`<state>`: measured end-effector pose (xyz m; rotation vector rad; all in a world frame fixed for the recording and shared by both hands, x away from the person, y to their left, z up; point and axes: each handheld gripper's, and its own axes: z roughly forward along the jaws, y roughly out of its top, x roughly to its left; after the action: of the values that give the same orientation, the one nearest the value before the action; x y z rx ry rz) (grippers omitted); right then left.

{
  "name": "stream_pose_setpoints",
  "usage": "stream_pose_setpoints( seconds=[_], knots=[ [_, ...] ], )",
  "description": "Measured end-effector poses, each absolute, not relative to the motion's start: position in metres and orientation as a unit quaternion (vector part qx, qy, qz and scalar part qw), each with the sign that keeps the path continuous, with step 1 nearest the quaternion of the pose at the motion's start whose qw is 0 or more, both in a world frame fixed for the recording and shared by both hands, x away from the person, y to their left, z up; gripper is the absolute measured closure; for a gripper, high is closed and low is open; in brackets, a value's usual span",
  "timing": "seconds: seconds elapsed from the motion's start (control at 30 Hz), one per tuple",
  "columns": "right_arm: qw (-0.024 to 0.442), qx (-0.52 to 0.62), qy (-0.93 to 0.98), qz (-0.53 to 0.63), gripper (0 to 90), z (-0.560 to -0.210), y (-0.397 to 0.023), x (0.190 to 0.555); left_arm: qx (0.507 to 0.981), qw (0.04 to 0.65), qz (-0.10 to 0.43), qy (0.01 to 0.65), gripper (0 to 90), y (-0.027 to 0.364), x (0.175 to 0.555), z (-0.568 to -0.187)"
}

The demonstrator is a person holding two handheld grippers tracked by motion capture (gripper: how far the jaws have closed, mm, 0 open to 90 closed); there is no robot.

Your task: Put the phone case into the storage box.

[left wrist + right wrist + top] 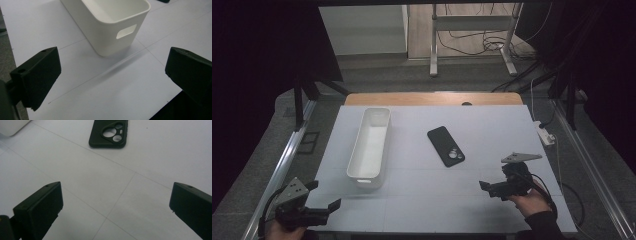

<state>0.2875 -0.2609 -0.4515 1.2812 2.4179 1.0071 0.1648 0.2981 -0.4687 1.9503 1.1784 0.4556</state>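
Note:
A long white bin (pixel 371 145) lies on the white table (pixel 492 125), left of centre, and it is empty. A black phone case (pixel 445 145) lies camera-side up to the right of it. My left gripper (pixel 324 195) is held open at the near left corner, pointing toward the bin's near end (pixel 112 30), whose wall has a handle slot. My right gripper (pixel 494 177) is open at the near right, low over the table. Its jaws (pixel 116 202) stand wide apart with nothing between them, and the phone case (pixel 108 133) lies ahead of them.
A wooden strip (pixel 432 98) edges the table's far side. A white power strip (pixel 546 135) lies off the right edge. Metal rails run along both sides, and a metal stand (pixel 472 30) with cables is on the floor beyond. A corner of the bin (pixel 11 126) appears in the right gripper view.

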Motion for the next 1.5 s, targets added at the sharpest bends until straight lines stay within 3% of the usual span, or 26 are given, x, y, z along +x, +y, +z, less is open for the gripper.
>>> stream_pose_setpoints(
  seconds=[1.5],
  knots=[
    [0.107,0.405,0.846,0.329,0.0,-0.449,-0.221,0.348,0.774,0.396,0.178,0.461,0.9,0.298,0.165,-0.469]
  ],
)
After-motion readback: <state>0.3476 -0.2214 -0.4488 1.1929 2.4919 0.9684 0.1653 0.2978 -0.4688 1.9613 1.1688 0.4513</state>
